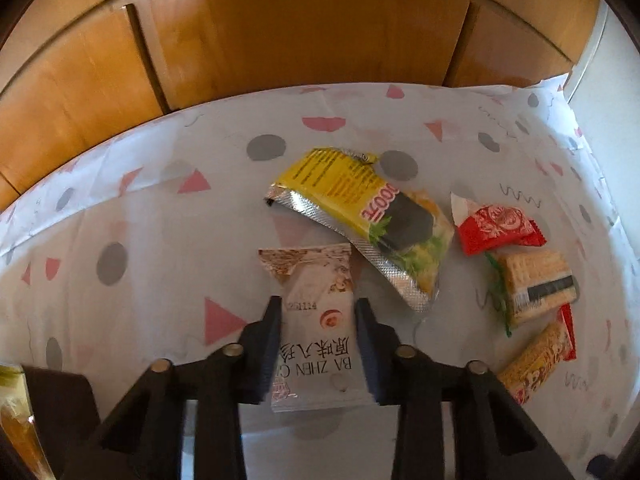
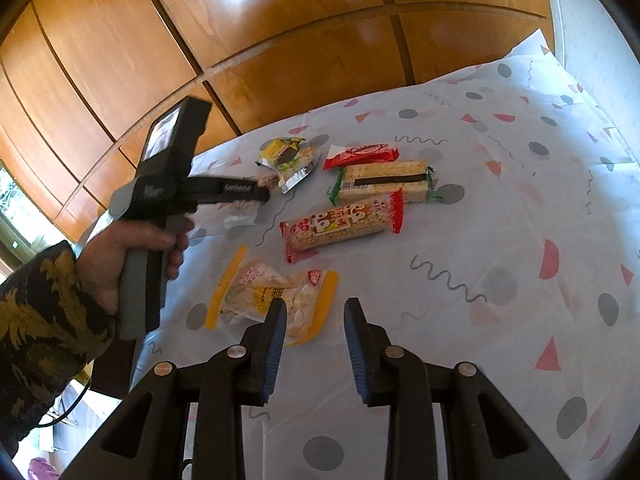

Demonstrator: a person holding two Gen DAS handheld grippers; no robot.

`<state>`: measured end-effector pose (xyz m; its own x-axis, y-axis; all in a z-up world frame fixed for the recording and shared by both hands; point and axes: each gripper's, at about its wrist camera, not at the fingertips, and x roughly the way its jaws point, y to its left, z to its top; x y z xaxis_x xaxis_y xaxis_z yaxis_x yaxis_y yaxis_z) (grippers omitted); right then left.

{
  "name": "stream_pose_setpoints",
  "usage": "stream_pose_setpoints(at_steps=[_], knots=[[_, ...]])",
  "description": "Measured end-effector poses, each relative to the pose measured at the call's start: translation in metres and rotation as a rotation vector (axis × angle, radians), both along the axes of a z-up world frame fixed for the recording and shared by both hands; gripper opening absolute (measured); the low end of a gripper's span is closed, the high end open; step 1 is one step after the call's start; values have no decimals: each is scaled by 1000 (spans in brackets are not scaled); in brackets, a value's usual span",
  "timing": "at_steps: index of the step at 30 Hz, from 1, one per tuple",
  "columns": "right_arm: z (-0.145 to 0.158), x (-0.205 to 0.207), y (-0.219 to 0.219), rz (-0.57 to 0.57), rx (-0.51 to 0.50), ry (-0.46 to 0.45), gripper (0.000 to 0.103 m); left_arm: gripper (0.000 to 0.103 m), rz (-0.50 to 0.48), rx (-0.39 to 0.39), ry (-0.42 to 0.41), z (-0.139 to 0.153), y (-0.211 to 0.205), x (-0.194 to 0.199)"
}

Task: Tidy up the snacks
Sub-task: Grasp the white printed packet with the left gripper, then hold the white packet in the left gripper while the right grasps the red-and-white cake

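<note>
My left gripper [image 1: 316,308] is shut on a white "Ba Zhen" snack pack [image 1: 316,320], seen in the right wrist view [image 2: 240,212] held just above the table. Beyond it lie a yellow foil pack [image 1: 360,216], a red wrapper [image 1: 496,228], a cracker pack [image 1: 536,284] and a red-and-yellow biscuit pack [image 1: 540,364]. My right gripper [image 2: 316,308] is open and empty above the cloth, beside a yellow-edged candy bag [image 2: 272,296]. In the right wrist view the yellow foil pack [image 2: 288,156], red wrapper [image 2: 360,154], cracker pack [image 2: 384,182] and biscuit pack [image 2: 340,224] lie together.
A white tablecloth [image 2: 500,208] with pink and grey shapes covers the table. Wooden cabinet doors [image 1: 300,32] stand behind its far edge. The person's left hand and patterned sleeve [image 2: 52,312] hold the left gripper at the table's left side.
</note>
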<state>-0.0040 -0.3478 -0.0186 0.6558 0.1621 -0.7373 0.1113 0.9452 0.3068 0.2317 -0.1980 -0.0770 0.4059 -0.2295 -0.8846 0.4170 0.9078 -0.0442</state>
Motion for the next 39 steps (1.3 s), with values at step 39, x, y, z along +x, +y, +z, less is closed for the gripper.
stream_pose_setpoints(at_steps=[39], knots=[[26,67,-19,78,-183,35,34,34,-61,-78,-105,0,77,-187]])
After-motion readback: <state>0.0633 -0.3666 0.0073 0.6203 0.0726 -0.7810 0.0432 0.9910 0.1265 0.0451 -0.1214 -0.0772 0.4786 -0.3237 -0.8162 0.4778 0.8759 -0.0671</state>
